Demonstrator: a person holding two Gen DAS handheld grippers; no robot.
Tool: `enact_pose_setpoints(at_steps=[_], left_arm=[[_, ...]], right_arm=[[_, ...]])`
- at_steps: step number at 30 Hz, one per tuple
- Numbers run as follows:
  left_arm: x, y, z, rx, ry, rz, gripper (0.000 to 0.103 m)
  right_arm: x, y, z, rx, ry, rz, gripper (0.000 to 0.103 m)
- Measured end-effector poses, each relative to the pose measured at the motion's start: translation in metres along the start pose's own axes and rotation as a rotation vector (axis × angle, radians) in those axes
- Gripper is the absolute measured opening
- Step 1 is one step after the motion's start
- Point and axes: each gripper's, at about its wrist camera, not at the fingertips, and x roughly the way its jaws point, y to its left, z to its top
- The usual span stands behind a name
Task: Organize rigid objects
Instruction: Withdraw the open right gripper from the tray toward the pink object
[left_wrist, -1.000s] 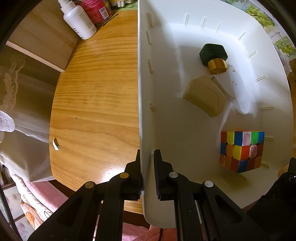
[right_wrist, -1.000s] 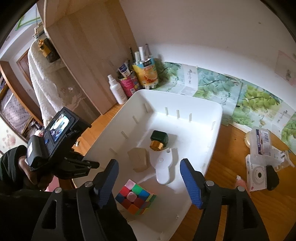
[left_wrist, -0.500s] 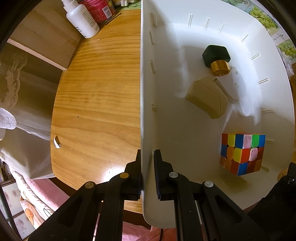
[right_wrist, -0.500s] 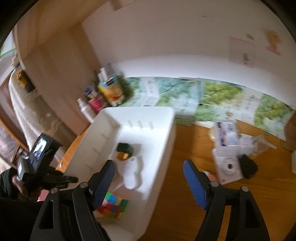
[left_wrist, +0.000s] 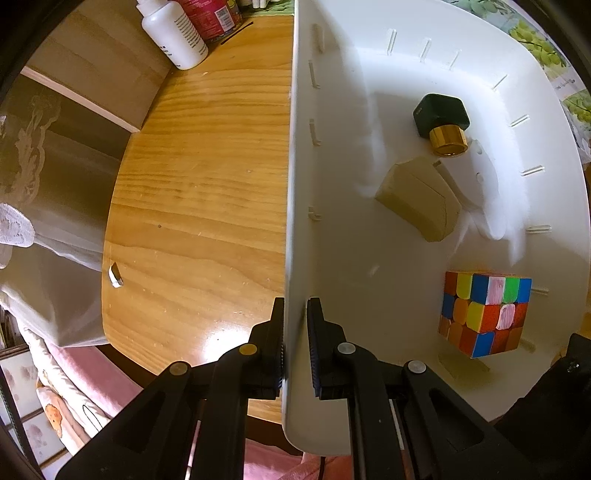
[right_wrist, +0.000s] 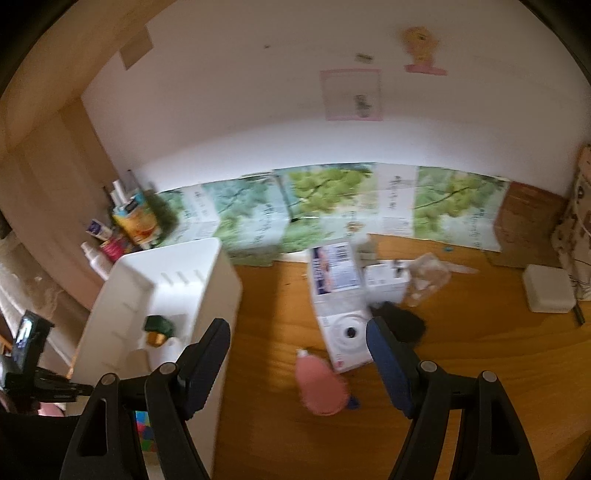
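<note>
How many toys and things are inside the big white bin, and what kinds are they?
Inside the white bin:
Puzzle cube, many colours: 1
Dark green bottle with a gold cap: 1
Tan wooden block: 1
White plastic piece: 1
Total: 4

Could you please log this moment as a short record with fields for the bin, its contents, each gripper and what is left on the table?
bin: white bin on the wooden table
bin contents: colour cube, dark green bottle with gold cap, tan block, white flat piece
left gripper: shut on the bin's side wall
right gripper: open, nothing between its pads, over the table beside the bin
left on table: pink object, white camera box, black object, small white box
</note>
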Motion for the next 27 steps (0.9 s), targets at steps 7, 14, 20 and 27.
enact_pose_setpoints(at_steps=[7,14,20,27], left_arm=[[0.003,0.002,0.003,-0.025,0.006,0.002,0.011],[0.007,0.004,0.003,-0.049,0.013,0.003,0.011],[0.009,0.009,0.003,-0.063,0.018,0.008,0.013],[0.010,0.013,0.004,-0.075,0.024,0.010,0.013]], right_arm=[[0.006,-0.017,-0.004,-0.018,-0.035,-0.039,0.077],[0.018,-0.020,-0.009,-0.062,-0.061,-0.042,0.077],[0.037,-0.021,-0.016,-0.105,-0.018,-0.061,0.077],[0.054,-0.019,-0.026,-0.129,0.065,-0.050,0.077]])
